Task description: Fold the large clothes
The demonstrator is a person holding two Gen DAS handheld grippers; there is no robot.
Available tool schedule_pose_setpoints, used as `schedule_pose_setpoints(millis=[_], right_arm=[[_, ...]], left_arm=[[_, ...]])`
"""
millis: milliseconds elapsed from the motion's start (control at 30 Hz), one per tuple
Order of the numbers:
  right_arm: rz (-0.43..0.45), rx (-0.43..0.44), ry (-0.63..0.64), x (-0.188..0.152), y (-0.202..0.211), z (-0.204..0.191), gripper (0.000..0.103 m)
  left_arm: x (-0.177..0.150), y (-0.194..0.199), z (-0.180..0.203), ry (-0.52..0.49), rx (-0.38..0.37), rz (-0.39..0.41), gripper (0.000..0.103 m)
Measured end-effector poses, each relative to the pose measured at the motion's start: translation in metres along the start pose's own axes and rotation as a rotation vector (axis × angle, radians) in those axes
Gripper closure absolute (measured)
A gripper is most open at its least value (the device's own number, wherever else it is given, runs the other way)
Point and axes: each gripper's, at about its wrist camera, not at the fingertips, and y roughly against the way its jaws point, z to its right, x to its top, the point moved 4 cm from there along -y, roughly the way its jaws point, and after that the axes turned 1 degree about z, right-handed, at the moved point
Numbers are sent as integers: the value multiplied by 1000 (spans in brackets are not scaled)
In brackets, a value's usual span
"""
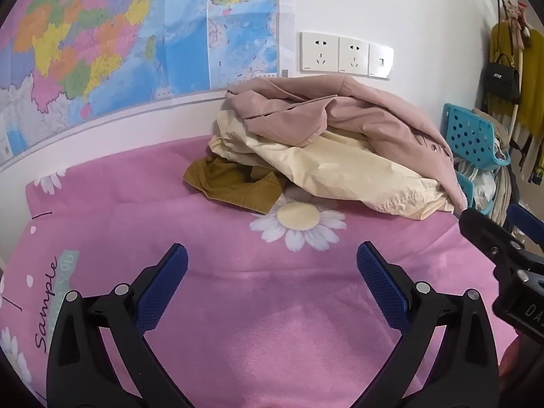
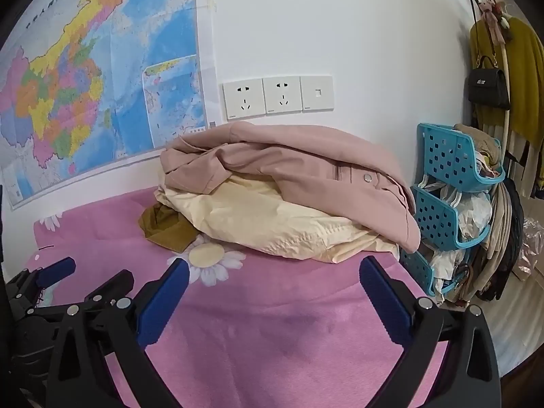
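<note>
On the bed, clothes pile is waiting unfolded.
Left gripper and right gripper are both hovering spread apart, probably lining up a grab.

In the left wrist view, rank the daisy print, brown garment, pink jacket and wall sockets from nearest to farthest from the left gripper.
1. Daisy print, just ahead of the open left gripper.
2. Brown garment, ahead, slightly left.
3. Pink jacket, atop the pile.
4. Wall sockets, behind.

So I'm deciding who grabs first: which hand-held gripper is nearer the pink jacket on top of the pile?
Right, probably. The right hand-held gripper sits just short of the pile below the pink jacket; the left hand-held gripper hangs farther back, left of it.
</note>
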Motion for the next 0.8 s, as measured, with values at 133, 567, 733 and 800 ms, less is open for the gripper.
schedule_pose_setpoints(millis=[133,567,733,800], right_arm=[[8,-2,8,2,2,0,6],[45,3,46,7,8,-8,6],[49,3,63,9,8,-12,6],[47,4,66,9,8,-13,6]], left_arm=[[0,1,-1,-2,5,2,5],[9,11,-8,19,15,65,5],[10,8,-9,21,6,36,5],[10,7,-10,23,9,34,5]])
